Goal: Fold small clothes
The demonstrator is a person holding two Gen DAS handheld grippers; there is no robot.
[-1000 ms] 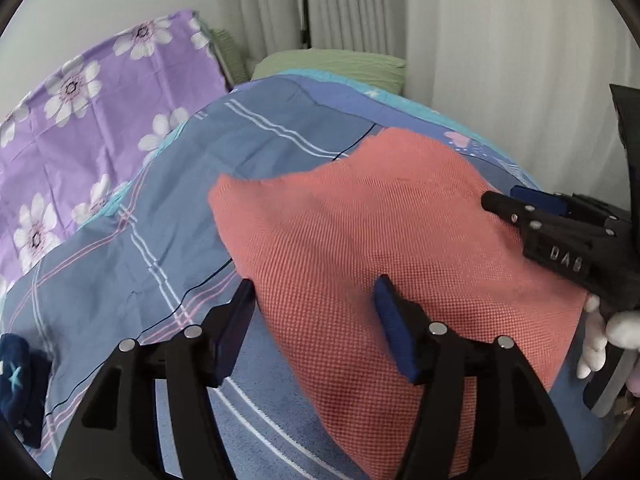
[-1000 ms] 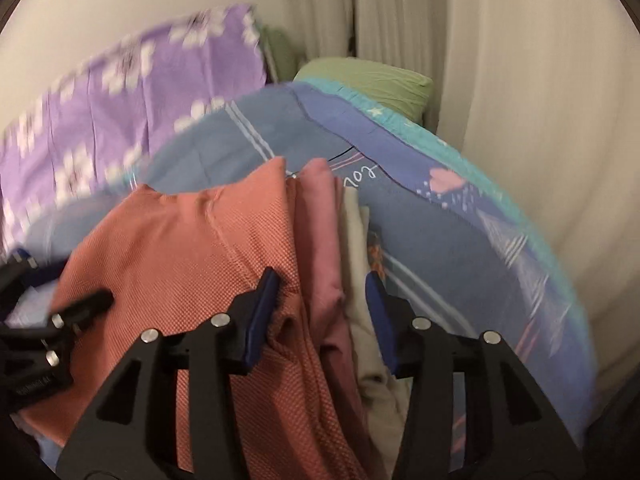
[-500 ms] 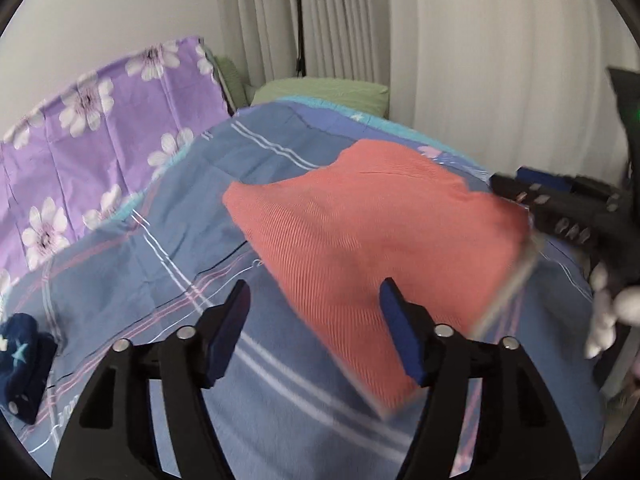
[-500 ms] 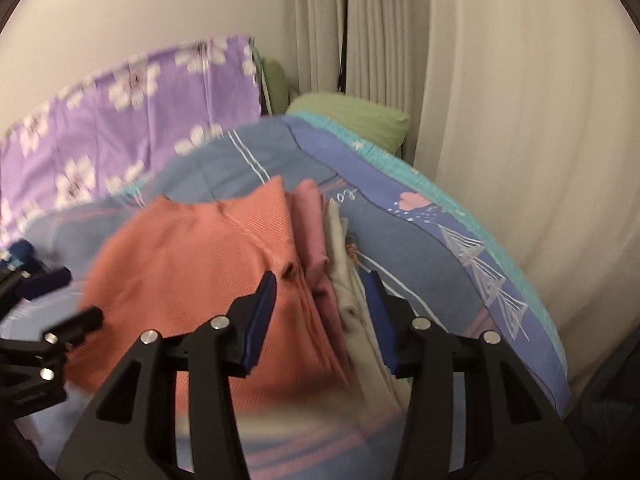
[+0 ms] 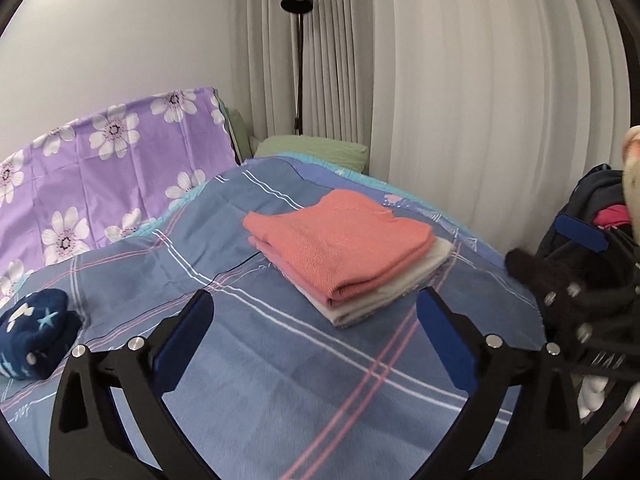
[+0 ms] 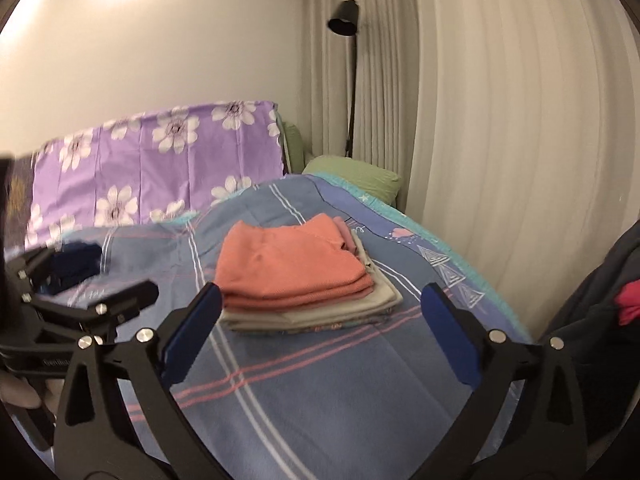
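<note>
At the far left of the left wrist view, a dark blue garment with pale stars [image 5: 34,330] lies bunched on the blue plaid bedcover [image 5: 260,376], near its left edge. Behind it, a purple sheet with white flowers [image 5: 100,168] covers the left side of the bed up to the wall.

The left gripper [image 5: 314,338] hovers above the near part of the bedcover. Its jaws have just been opening and now stand spread wide, with nothing between them but bare cover.

Further in, the stack of folded clothes [image 5: 344,256] rests flat on the bedcover, well apart from both grippers. A folded orange garment [image 5: 340,242] lies on top, a pink layer under it and pale beige pieces at the bottom. In the left wrist view the stack's long side runs from near left to far right, and the rounded fold edges face the near side. In the right wrist view the same stack [image 6: 296,280] sits squarer to the camera, its layered edges facing near.

The right gripper [image 6: 320,330] also hangs over bare cover on the near side of the stack. Its jaws have just been opening too, and they hold nothing.

A green pillow [image 6: 356,174] lies at the far end of the bed, and a black floor lamp [image 6: 348,60] stands before the pale curtain [image 6: 500,140]. A dark bag [image 5: 592,216] sits at the right.
</note>
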